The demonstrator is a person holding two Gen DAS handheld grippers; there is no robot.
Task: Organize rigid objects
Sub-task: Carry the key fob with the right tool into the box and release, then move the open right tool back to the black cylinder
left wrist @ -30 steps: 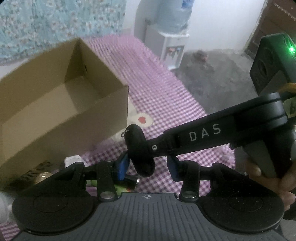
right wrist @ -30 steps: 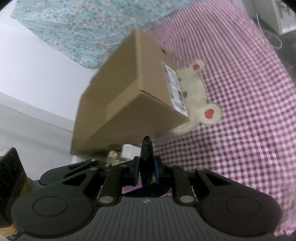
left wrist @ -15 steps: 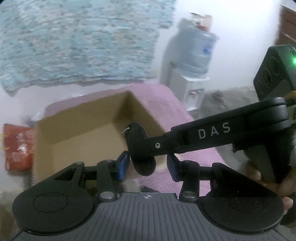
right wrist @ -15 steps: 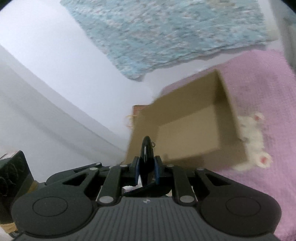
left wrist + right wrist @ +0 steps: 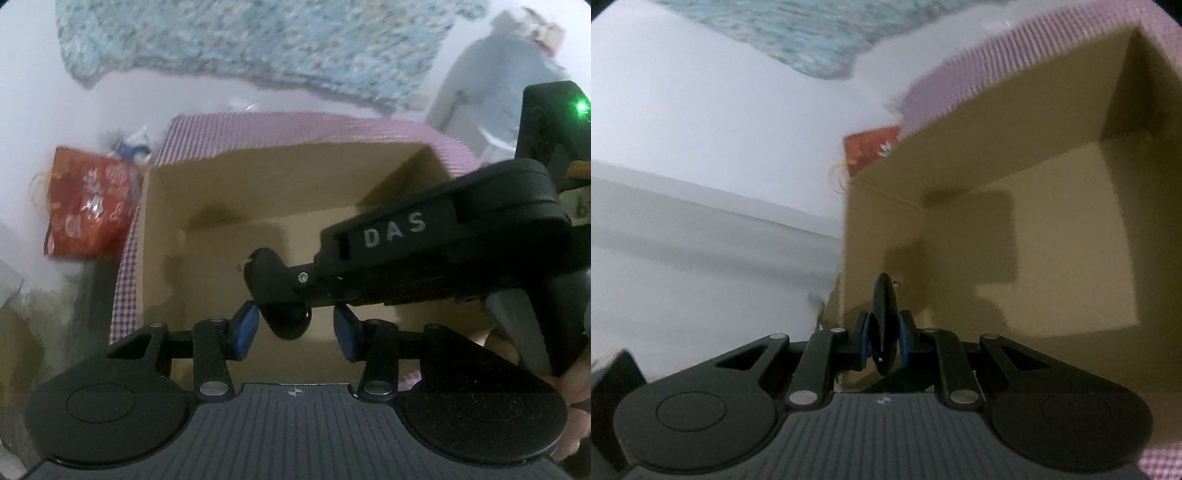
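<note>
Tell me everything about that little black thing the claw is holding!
The black thing is small, flat and rounded, smooth like plastic, with a tiny metal ring at its top. It looks like a car key fob, though I can't be sure. The right claw pinches it upright and edge-on between blue pads. It hangs over the open cardboard box, not touching it. The open left claw sits around it without squeezing.

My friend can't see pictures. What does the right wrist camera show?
The right gripper pinches a flat black oval object edge-on between its blue-padded fingers, above an open brown cardboard box. The box sits on pink checked cloth, with a red packet behind it.
</note>
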